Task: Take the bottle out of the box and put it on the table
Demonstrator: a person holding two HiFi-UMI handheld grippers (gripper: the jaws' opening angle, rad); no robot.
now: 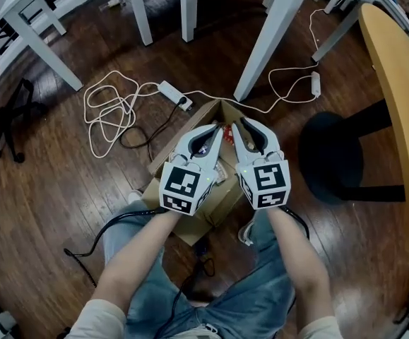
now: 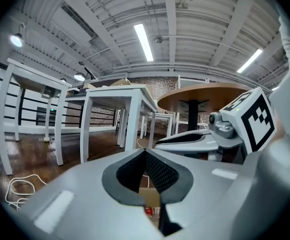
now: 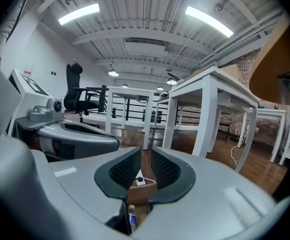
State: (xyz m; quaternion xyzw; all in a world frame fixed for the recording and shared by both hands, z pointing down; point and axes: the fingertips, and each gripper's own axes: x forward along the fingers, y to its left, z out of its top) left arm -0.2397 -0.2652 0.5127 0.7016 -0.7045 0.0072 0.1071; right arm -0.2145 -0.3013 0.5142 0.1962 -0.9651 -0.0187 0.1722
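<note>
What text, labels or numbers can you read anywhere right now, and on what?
No text is readable in any view.
Label on the bottle in the box: too small and blurred to read.
The left gripper and right gripper: black-and-white square marker patterns only, no letters or numbers.

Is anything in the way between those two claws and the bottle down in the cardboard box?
Nothing visible does. The cardboard box lies open at the top, the left gripper and right gripper hang over it, and the bottle shows just below their jaws.
</note>
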